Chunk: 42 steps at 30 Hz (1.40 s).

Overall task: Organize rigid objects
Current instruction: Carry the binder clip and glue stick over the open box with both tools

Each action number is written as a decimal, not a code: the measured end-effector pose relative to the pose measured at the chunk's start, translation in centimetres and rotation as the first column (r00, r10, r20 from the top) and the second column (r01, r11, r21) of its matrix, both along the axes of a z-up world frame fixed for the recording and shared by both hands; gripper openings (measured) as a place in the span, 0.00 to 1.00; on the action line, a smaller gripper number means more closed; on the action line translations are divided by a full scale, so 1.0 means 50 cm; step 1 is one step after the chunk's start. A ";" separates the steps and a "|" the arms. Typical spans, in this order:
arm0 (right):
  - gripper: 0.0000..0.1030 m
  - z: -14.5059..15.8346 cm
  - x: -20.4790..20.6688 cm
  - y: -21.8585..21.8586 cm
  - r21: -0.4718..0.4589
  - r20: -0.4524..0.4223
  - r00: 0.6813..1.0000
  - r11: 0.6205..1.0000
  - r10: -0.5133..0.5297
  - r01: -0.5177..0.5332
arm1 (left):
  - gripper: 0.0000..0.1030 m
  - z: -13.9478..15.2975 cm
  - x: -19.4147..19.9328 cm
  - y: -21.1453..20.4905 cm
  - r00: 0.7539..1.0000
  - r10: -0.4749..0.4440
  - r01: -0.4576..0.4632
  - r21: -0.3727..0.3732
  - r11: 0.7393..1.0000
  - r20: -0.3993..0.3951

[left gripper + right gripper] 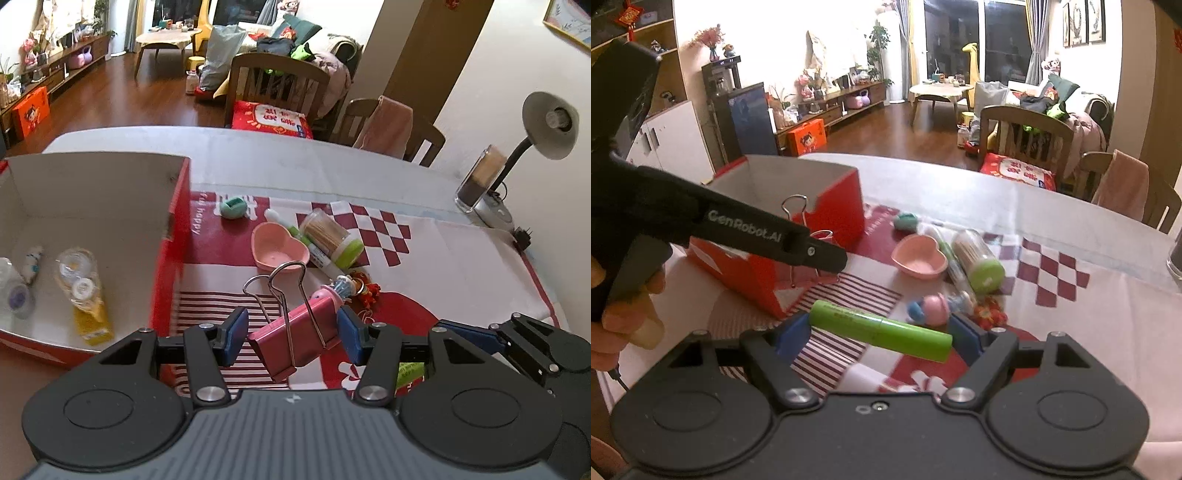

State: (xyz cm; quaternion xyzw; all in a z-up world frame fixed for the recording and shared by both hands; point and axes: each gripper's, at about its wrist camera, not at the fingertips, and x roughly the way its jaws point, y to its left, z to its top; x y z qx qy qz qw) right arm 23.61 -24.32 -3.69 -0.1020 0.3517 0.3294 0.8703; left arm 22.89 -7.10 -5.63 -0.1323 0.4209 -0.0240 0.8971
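My left gripper (pixel 293 334) is shut on a pink binder clip (pixel 295 336) and holds it tilted above the red-and-white cloth, wire handles pointing up. To its left stands the red box (pixel 173 221) with a white inside, holding small bottles and a yellow pack (pixel 92 317). My right gripper (pixel 879 334) is shut on a green tube (pixel 882 330), gripped end to end. In the right wrist view the left gripper (pixel 820 254) hangs beside the red box (pixel 834 206), a hand around its handle. On the cloth lie a pink heart dish (pixel 918 258), a toothpick jar (pixel 979 258) and a pink toy (pixel 934 308).
A teal holder (pixel 232 207), a green-white tube (pixel 321 254) and a red ornament (pixel 364 288) also lie on the cloth. A desk lamp (pixel 546 125) and a clear jar (pixel 478 181) stand at the table's right end. Wooden chairs (pixel 280 85) line the far edge.
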 end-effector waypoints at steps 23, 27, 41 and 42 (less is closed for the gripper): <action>0.78 0.045 -0.031 0.284 0.007 0.042 0.999 1.000 0.018 -0.019 | 0.51 0.054 -0.101 0.331 0.995 0.072 -0.076 0.058 0.995 0.065; 0.78 0.040 -0.020 0.328 -0.004 0.039 0.999 1.000 0.013 -0.013 | 0.51 0.059 -0.088 0.388 0.994 0.081 -0.087 0.086 0.993 0.074; 0.78 -0.029 0.041 0.478 -0.096 -0.052 0.997 0.993 0.064 -0.069 | 0.51 0.027 0.027 0.510 0.997 0.056 -0.063 0.190 0.980 0.045; 0.78 -0.034 0.044 0.488 -0.103 -0.058 0.996 0.992 0.070 -0.075 | 0.51 0.022 0.037 0.512 0.998 0.049 -0.056 0.198 0.979 0.041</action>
